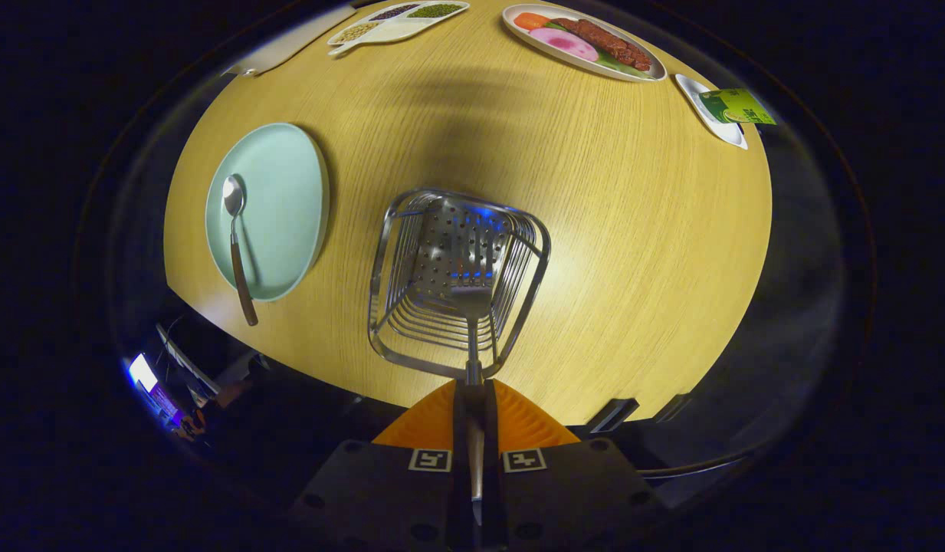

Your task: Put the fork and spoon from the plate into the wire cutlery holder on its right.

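Observation:
My gripper is shut on the fork, whose handle is pinched between the two fingers. The fork's head points forward and down into the open top of the wire cutlery holder, which stands on the round wooden table just ahead of the fingers. I look down into the holder and see its perforated metal bottom. To the left of the holder lies a pale green plate. A spoon with a dark handle rests on the plate's left part, bowl away from me, handle sticking out over the plate's near rim.
At the table's far side sit a white divided dish of beans, an oval plate of food and a small white dish with a green packet. A knife lies far left. The table's near edge runs just below the holder.

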`<state>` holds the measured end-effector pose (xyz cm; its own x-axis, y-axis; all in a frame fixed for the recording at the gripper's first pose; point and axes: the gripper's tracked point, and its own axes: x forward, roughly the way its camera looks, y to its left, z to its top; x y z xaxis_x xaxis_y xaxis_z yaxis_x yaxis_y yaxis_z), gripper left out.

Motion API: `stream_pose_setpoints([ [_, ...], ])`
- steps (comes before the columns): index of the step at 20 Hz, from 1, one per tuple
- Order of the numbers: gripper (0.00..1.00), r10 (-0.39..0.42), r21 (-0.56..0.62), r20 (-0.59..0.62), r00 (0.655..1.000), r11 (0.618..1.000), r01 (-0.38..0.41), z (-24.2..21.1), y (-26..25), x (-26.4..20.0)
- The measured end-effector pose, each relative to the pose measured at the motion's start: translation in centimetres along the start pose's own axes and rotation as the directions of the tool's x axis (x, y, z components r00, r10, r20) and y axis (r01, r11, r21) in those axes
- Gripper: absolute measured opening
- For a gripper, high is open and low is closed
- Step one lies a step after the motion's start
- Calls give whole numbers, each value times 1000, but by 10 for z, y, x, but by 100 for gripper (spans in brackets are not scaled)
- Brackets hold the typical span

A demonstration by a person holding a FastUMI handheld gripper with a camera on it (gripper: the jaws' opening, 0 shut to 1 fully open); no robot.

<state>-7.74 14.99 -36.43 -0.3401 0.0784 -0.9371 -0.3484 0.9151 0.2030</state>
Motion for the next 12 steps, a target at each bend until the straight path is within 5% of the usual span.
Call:
stream_pose_setpoints([
  [12,13,0,-19,15,1000,1000,0,-2,-4,-21],
])
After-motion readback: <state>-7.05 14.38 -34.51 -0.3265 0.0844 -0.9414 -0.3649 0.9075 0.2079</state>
